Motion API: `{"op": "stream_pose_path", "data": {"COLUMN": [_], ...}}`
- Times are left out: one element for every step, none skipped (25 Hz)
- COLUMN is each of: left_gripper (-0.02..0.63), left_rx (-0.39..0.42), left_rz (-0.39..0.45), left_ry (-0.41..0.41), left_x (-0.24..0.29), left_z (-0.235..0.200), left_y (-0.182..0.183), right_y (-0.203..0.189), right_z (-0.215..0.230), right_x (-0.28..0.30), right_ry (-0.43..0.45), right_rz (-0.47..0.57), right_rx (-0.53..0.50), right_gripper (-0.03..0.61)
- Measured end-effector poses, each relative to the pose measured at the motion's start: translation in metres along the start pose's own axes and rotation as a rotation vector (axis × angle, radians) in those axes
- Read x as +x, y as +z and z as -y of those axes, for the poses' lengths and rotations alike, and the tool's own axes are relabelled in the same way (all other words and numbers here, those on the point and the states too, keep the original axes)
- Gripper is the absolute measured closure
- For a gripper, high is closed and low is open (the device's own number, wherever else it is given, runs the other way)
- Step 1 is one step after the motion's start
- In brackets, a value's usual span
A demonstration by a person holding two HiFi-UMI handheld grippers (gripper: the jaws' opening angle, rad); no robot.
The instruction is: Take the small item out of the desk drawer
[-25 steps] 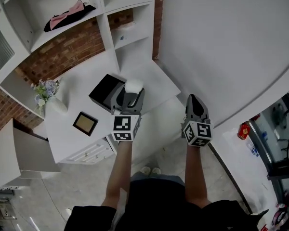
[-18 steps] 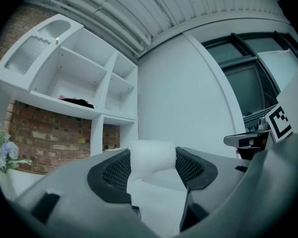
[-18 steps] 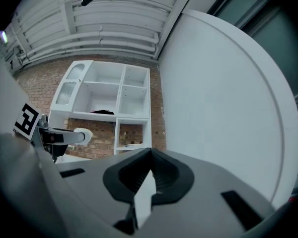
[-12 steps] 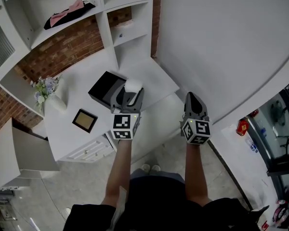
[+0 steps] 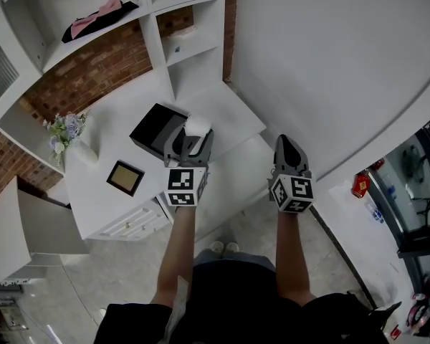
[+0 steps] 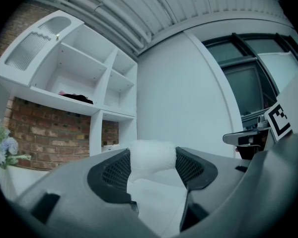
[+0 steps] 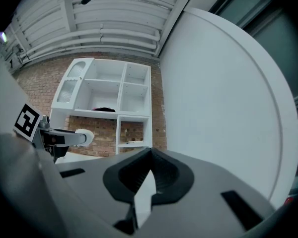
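Note:
My left gripper (image 5: 191,136) is raised over the white desk (image 5: 100,199) and is shut on a small white item (image 5: 198,125). In the left gripper view the soft white roll (image 6: 150,163) sits pinched between the two dark mesh pads of that gripper (image 6: 152,155). My right gripper (image 5: 288,151) hovers to the right of the desk, over the floor, shut with nothing in it. In the right gripper view its tips (image 7: 150,156) meet. The desk's drawer fronts (image 5: 132,225) show closed at the near edge.
A black box (image 5: 155,130), a small framed picture (image 5: 125,178) and a vase of flowers (image 5: 63,136) rest on the desk. White shelving (image 5: 158,34) on a brick wall stands behind it. A curved white wall (image 5: 330,70) fills the right. A white panel (image 5: 21,228) juts out at left.
Both grippers have kept their places, the left one still closed on the white item. Only the head view has drifted slightly.

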State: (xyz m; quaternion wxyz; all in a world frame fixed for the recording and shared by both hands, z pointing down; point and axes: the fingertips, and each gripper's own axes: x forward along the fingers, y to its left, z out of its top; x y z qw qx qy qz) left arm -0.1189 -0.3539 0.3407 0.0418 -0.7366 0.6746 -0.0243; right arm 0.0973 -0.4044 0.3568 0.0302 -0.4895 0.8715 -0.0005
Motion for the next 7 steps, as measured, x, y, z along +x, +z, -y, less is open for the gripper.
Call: {"op": "stream_pose_path", "data": {"left_gripper": [0.343, 0.344, 0.344, 0.344, 0.343, 0.344, 0.344], "left_rx": [-0.001, -0.002, -0.003, -0.004, -0.004, -0.004, -0.004], "left_rz": [-0.002, -0.003, -0.005, -0.007, -0.008, -0.009, -0.01], "left_ry": [0.0, 0.0, -0.001, -0.002, -0.004, -0.005, -0.005], "left_x": [-0.0001, -0.0001, -0.0001, -0.0001, -0.0001, -0.0002, -0.0003], "left_z": [-0.0003, -0.0001, 0.0004, 0.0011, 0.0016, 0.002, 0.0023], "left_y": [-0.0009, -0.0017, -0.0023, -0.0026, -0.0028, -0.0031, -0.0034], "right_y": [-0.0005, -0.0008, -0.0009, -0.001, -0.0012, -0.0014, -0.0018], "right_z": [-0.0004, -0.0004, 0.0001, 0.0006, 0.001, 0.0012, 0.0014], "right_x": [0.0, -0.0002, -0.0006, -0.0009, -0.0011, -0.0013, -0.0014], "right_ry": [0.001, 0.001, 0.0, -0.001, -0.003, -0.004, -0.004], "right_rz": [-0.001, -0.002, -0.003, -0.004, -0.004, -0.005, -0.005], "right_rx": [0.0, 0.0, 0.001, 0.001, 0.001, 0.002, 0.002], "right_gripper": [0.581, 0.581, 0.581, 0.581, 0.581, 0.581, 0.581]}}
